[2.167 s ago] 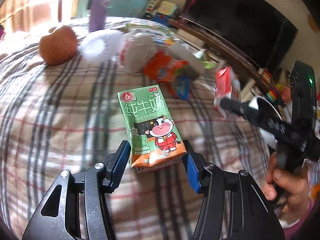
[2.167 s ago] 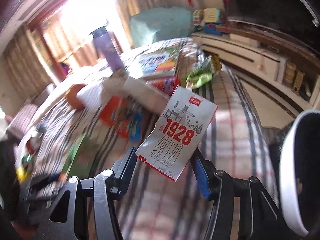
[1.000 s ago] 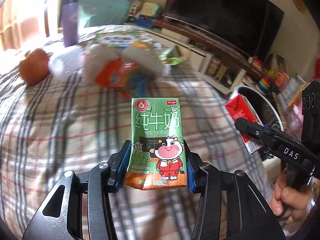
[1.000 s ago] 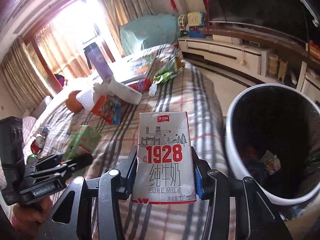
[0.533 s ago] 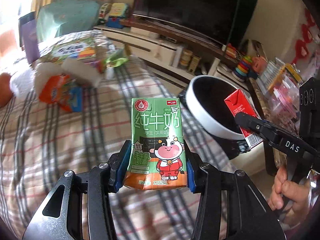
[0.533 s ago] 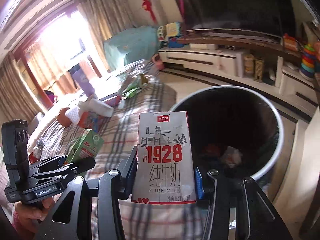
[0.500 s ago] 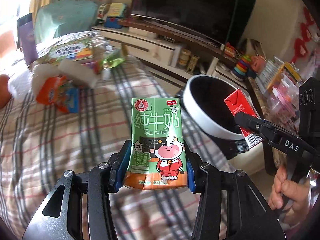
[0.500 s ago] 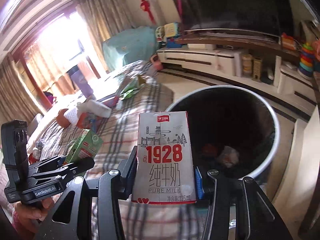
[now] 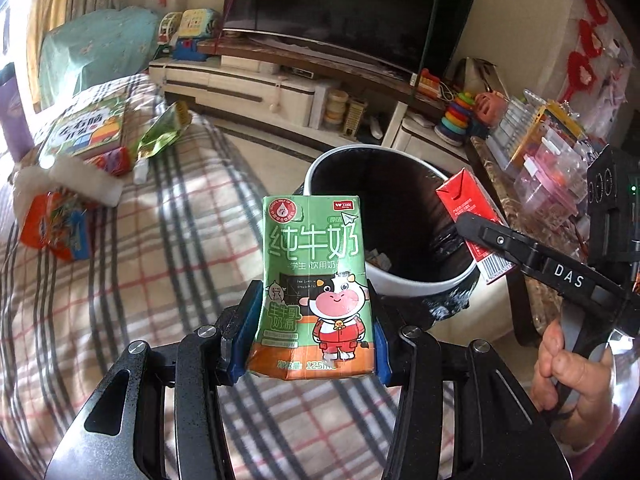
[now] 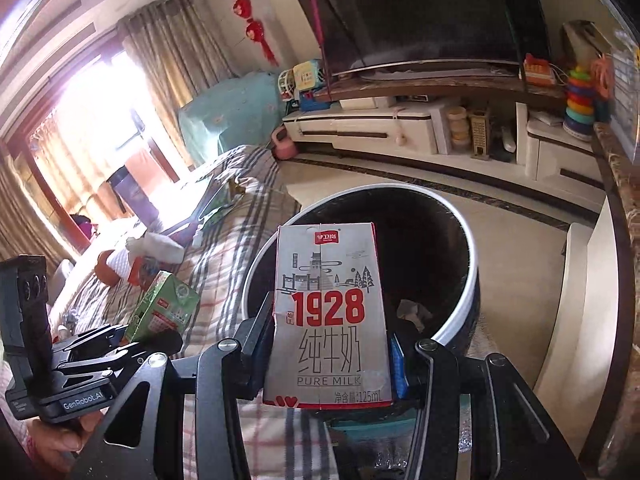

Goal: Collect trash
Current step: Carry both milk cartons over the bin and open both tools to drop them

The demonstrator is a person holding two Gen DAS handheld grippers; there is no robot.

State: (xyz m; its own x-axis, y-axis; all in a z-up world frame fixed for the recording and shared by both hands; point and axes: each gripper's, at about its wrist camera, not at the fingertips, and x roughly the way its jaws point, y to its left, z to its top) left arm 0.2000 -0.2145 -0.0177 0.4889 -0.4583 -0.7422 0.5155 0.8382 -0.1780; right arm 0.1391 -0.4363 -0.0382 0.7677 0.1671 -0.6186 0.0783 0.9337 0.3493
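A: So, what's biggest?
B: The plaid bed [image 9: 120, 280], then the trash bin [image 10: 460, 248] beside it.
A: And the cartons?
B: Left gripper [image 9: 310, 340] clamps the green milk carton [image 9: 314, 280]; right gripper [image 10: 332, 360] clamps the grey 1928 carton [image 10: 330, 312], near the bin's rim.

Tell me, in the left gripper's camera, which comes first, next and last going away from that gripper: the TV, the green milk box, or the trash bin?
1. The green milk box: clamped in the left gripper itself, at centre.
2. The trash bin: just beyond the box, slightly right, on the floor by the bed.
3. The TV: far back on its stand at the wall.
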